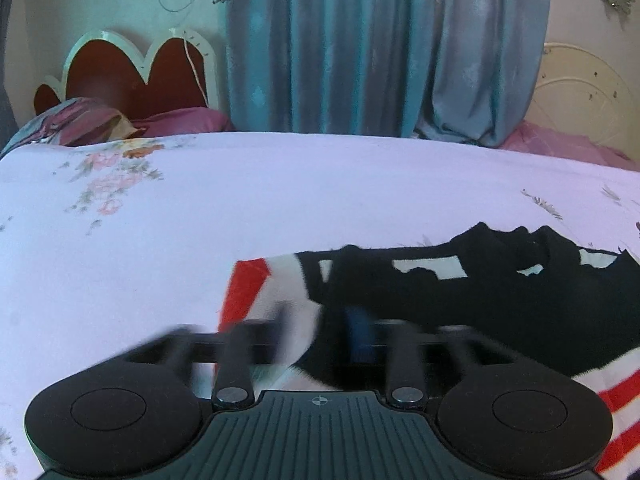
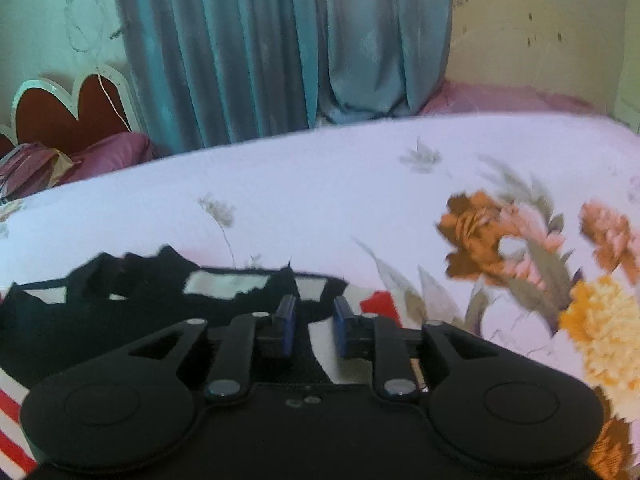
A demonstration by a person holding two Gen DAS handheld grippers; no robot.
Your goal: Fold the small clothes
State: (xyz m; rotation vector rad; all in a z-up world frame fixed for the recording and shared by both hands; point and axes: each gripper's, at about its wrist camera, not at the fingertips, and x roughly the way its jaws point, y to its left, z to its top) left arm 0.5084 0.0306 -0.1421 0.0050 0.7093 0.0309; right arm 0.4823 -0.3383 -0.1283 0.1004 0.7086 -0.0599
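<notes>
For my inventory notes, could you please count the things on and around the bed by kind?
Garments: 1, the black, white and red garment
Pillows: 2, the floral pillow and the purple pillow
Curtains: 1, the blue curtain
Grippers: 2, the left gripper and the right gripper
Total: 6

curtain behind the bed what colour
Teal blue curtain, plain; clearest in the left wrist view.
</notes>
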